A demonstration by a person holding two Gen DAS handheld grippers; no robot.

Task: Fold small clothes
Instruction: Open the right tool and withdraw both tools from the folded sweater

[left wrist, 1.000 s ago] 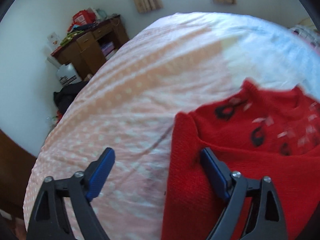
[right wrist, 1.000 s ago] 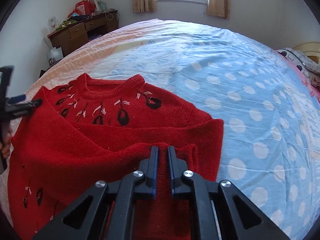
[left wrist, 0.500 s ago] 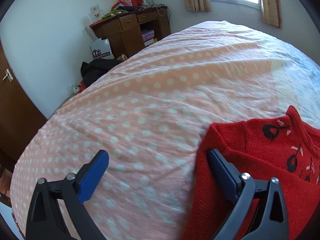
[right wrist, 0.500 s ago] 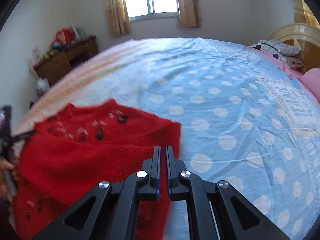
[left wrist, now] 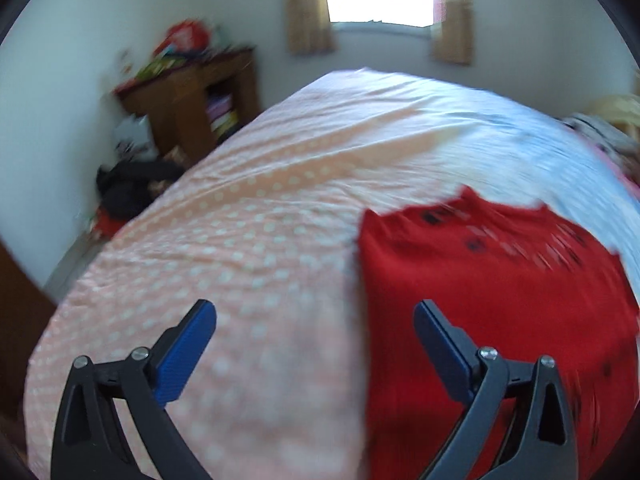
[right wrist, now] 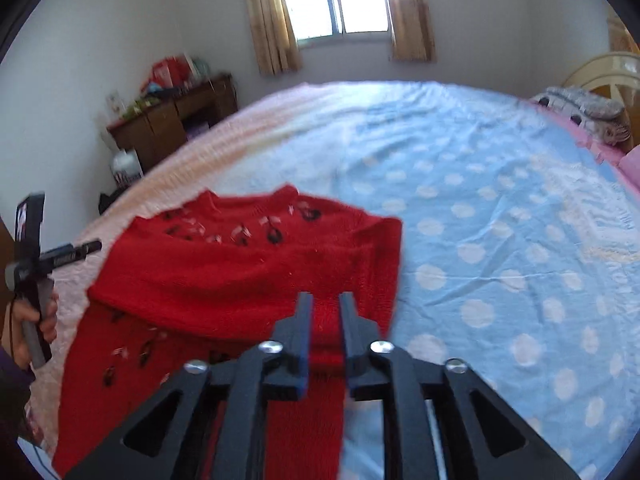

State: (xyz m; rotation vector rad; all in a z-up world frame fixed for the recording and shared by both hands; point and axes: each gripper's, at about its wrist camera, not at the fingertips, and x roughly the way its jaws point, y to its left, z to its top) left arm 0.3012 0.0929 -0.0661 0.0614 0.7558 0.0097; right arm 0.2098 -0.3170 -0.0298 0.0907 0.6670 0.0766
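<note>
On the bed (right wrist: 500, 200), the red sweater (right wrist: 248, 272) is lying flat, collar pointing toward the window. Right gripper (right wrist: 325, 312) is hovering over its right edge, jaws slightly parted, gripping nothing I can see. Left gripper (left wrist: 316, 332) is gaping wide, sweater edge sitting just inside its right jaw, so it looks nearer.

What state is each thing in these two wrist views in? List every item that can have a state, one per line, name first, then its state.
red sweater: lying on the bed, sleeve folded across the chest, partly folded.
left gripper: wide open, holding nothing.
right gripper: slightly open, the sweater fabric showing in the gap.
bedspread: spread over the bed, lightly creased.
curtains: drawn aside from the window.
desk: top cluttered.
</note>
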